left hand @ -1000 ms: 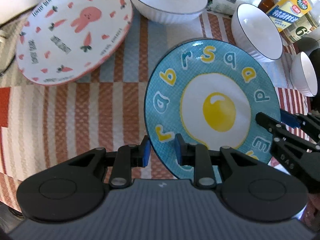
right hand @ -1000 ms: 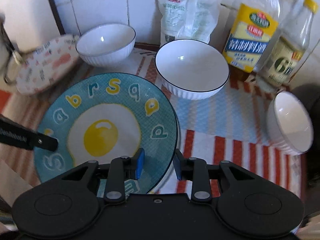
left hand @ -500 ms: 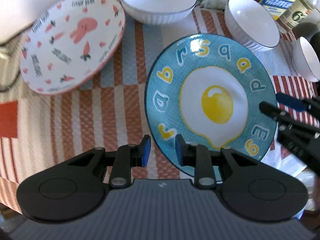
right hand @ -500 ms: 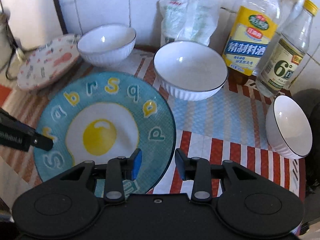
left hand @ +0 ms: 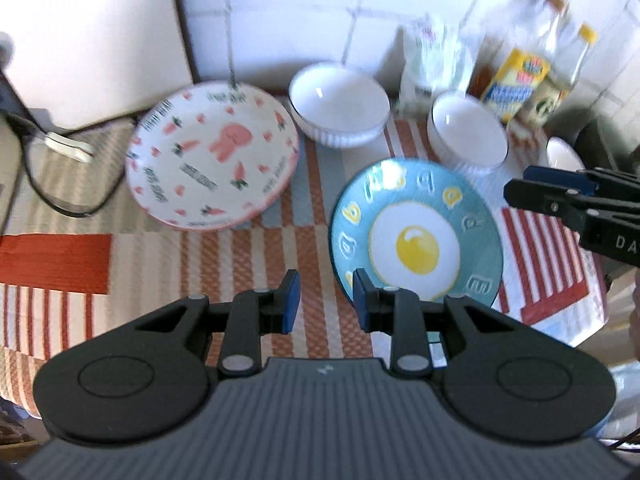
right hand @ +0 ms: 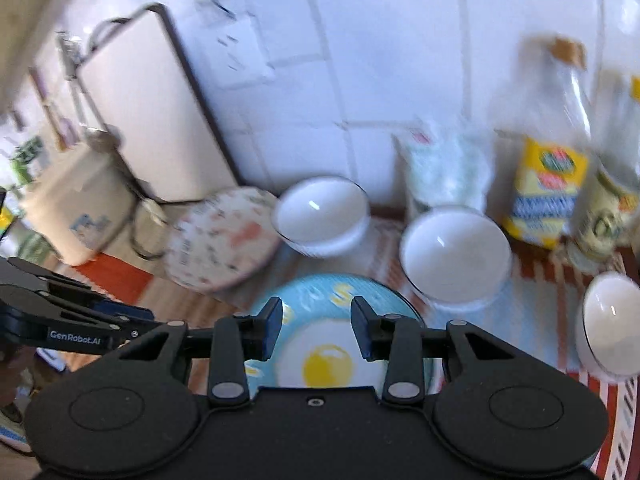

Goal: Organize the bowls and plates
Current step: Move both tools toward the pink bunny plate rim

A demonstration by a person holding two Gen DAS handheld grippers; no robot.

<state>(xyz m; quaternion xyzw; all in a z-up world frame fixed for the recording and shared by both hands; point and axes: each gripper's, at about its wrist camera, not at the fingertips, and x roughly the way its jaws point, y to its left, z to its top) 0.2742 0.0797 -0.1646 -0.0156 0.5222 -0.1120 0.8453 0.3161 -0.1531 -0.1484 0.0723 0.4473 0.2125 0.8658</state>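
A blue plate with a fried-egg picture [left hand: 416, 232] lies on the striped cloth; it also shows in the right wrist view [right hand: 332, 344]. A white plate with a pink rabbit [left hand: 214, 156] lies to its left, also in the right wrist view [right hand: 224, 240]. Three white bowls stand behind: one [left hand: 340, 104], a second [left hand: 466, 132], and a small one [right hand: 610, 328] at the right. My left gripper [left hand: 323, 300] is open, above the blue plate's near left edge. My right gripper [right hand: 316, 330] is open, raised over the blue plate. Neither holds anything.
Oil and vinegar bottles [right hand: 548, 168] and a plastic bag [right hand: 444, 168] stand against the tiled wall. A white appliance [right hand: 148, 112] and black cable [left hand: 64, 196] are at the left. The cloth's front edge [left hand: 560, 320] drops off at the right.
Both grippers have pulled back and up from the blue plate, so more of the wall and counter shows. The plate stays flat on the cloth.
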